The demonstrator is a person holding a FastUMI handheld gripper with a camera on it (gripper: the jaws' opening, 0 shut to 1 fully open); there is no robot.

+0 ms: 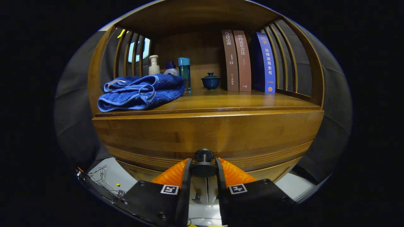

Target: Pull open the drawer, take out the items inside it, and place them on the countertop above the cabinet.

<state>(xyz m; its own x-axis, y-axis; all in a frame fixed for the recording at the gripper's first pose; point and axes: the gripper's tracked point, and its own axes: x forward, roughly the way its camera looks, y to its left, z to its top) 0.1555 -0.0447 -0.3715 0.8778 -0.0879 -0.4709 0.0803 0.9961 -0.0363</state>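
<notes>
Drawer [206, 134] front sits flush below the worktop [240, 101], looking still closed, its small round knob [204, 155] low on the panel. The hand-held gripper [204, 167] has its fingers closed in on the knob from both sides, seemingly clamped on it, a grip that suits a straight pull outward. Whatever lies inside is hidden. Up on the worktop a folded blue towel [140, 92], bottles [170, 69], a lidded bowl [210, 81] and upright books [247, 61] leave bare wood near the front edge, likely room for what comes out.
</notes>
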